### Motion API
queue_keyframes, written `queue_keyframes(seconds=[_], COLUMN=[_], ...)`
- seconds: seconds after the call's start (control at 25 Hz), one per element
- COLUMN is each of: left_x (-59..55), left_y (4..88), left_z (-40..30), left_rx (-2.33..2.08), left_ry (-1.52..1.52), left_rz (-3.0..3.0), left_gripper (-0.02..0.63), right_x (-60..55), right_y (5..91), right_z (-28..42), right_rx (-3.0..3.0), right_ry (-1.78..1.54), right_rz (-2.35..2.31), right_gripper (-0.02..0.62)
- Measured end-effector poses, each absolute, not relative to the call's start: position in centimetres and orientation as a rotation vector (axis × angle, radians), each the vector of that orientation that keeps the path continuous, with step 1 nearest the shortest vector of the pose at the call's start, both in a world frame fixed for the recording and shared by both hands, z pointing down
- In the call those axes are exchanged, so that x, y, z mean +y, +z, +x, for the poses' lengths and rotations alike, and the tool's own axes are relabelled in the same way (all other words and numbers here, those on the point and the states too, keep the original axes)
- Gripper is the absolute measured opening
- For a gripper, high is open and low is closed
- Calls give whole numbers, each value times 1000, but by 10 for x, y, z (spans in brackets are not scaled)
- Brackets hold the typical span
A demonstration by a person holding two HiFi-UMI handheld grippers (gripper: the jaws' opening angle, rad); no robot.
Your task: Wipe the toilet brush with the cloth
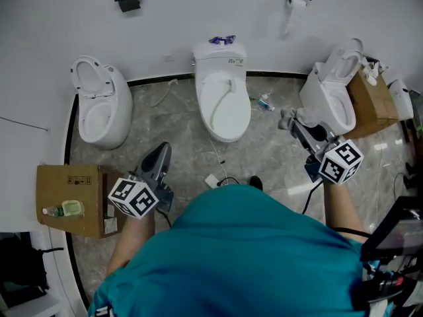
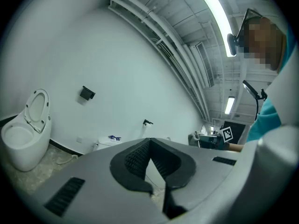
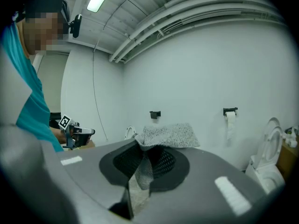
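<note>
In the head view I see my left gripper [image 1: 163,150] at lower left of centre, pointing toward the middle toilet [image 1: 222,98]. My right gripper [image 1: 296,125] is at right of centre with the grey cloth [image 1: 287,118] bunched at its tip, just in front of the right-hand toilet [image 1: 330,91]. A cardboard box [image 1: 73,200] sits on the floor at lower left. In the left gripper view the fingers [image 2: 135,155] are pressed together with nothing between them. In the right gripper view the fingers are clamped on the cloth, which drapes over their tips at mid-frame and hangs down between them.
</note>
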State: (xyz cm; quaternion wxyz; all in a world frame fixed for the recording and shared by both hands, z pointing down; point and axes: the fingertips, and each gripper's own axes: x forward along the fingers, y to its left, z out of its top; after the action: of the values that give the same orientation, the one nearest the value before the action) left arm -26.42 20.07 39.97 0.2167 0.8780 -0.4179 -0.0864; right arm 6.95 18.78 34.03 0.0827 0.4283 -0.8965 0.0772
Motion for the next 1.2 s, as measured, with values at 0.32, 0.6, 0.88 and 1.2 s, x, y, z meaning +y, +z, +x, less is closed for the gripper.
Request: queue_keyframes(seconds=[0.32,0.6,0.88,1.2], left_x=[145,81,32,-11], left_y=[407,393,396,409], left_z=[-195,-102,-67,-100], left_rx=[-1321,-1416,-1443,-1395], left_ry=[-213,-227,-138,-163], left_rz=[2370,2307,2293,2301], left_gripper=[5,5,5,5], right_x=[91,6,-60,-95], right_y=[361,365,390,392], right_z=[136,209,230,195], right_rx=[-2783,-2859,-2876,-2850], right_ry=[238,250,334,314], right_rz=[1127,943,898,915], right_gripper=[37,37,37,37])
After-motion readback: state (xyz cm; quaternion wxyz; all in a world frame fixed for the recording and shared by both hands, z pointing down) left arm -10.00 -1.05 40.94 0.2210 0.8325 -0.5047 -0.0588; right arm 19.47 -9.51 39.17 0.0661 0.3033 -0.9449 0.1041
